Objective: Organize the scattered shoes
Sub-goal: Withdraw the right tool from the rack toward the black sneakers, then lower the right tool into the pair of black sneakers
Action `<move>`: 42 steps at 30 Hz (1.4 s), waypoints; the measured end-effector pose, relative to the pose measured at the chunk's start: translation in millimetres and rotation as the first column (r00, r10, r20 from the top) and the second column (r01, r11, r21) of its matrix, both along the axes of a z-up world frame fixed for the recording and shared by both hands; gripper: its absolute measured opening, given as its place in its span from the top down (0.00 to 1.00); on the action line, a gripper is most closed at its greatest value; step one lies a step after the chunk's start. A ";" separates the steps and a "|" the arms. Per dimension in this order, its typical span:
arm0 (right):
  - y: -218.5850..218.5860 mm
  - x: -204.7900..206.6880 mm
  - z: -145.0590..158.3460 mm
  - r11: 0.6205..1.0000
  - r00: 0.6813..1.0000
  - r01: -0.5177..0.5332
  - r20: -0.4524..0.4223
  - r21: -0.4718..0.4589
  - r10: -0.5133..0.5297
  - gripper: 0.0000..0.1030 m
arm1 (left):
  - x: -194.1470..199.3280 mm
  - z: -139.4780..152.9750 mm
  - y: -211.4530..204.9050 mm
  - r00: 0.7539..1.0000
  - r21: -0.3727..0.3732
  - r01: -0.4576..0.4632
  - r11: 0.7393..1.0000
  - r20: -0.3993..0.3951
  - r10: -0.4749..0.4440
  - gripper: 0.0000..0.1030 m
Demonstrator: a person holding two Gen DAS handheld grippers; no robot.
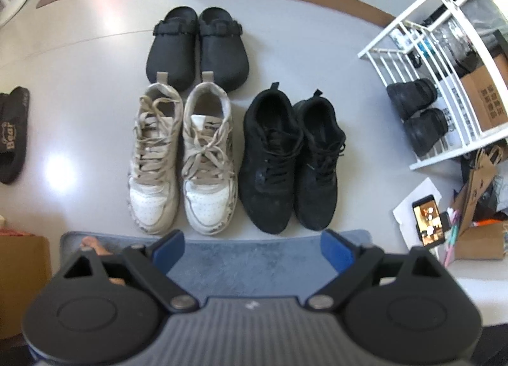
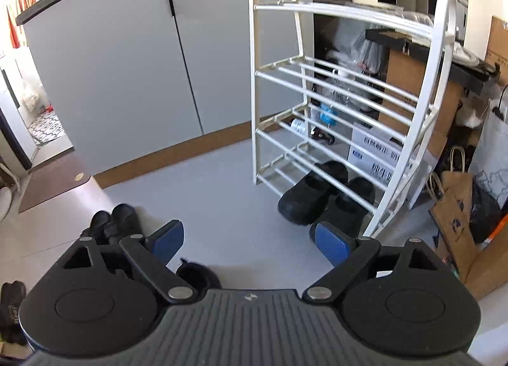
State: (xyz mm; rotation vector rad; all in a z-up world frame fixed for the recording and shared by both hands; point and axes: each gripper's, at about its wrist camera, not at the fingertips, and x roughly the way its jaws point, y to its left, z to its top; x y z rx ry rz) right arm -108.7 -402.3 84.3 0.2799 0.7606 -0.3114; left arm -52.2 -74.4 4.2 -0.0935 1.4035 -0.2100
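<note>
Both claws stand apart and hold nothing — the left claw above white sneakers and black sneakers, the right claw facing the white shoe rack.

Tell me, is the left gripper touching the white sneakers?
Apart. The left wrist view shows the open left gripper over the blue mat, short of the white sneakers.

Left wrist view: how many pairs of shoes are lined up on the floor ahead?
3: black clogs farthest, white sneakers nearer left, black sneakers nearer right.
</note>
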 end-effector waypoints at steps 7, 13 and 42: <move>13.4 4.1 -19.0 0.999 0.997 -0.038 -0.063 0.029 0.040 0.09 | 0.3 1.2 14.4 1.000 -0.005 0.012 1.000 0.009 -0.012 0.06; 31.1 9.8 -43.1 0.997 0.990 -0.077 -0.118 0.012 0.078 0.10 | 14.3 -16.2 21.4 0.999 -0.025 0.029 0.999 0.019 -0.029 0.06; 98.3 59.4 -158.3 0.973 0.954 -0.226 -0.194 0.045 0.230 0.18 | 55.0 -87.1 33.4 0.997 -0.054 0.002 0.999 -0.077 -0.006 0.06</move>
